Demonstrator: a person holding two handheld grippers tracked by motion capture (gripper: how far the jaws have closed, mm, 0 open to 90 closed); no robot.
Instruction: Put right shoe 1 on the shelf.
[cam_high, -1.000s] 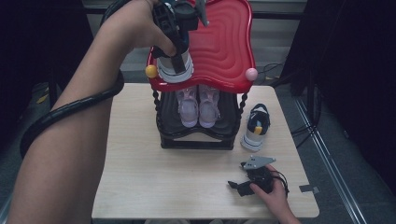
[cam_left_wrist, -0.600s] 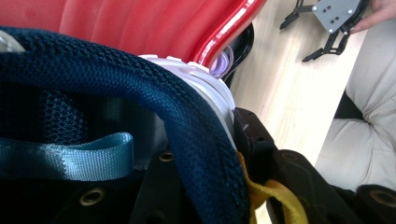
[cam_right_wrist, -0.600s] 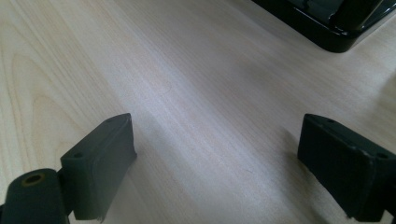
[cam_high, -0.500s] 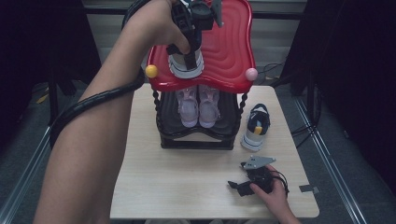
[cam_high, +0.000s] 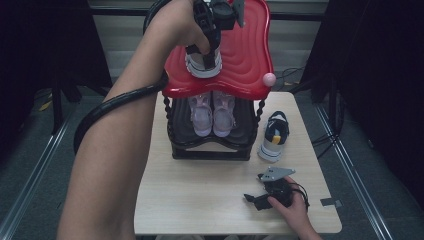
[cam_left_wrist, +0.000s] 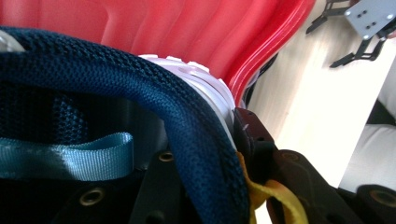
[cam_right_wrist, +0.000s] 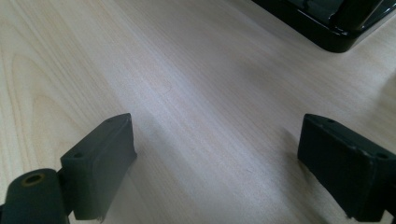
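Navy mesh sneaker (cam_left_wrist: 196, 154) w/ white sole is clamped in left gripper (cam_high: 204, 52), jaws pinch its collar; yellow lace beside jaw. Sneaker is at red wavy top (cam_high: 245, 55) of shoe rack (cam_high: 210, 150), sole at red surface; contact not sure. Pink pair (cam_high: 213, 112) on shelf under left gripper. Second navy sneaker (cam_high: 273, 135) on table (cam_high: 200, 200), betw. rack and right gripper (cam_high: 257, 197). Right gripper low at table near front edge, jaws wide apart, nothing betw. them, rack base (cam_right_wrist: 327, 23) ahead.
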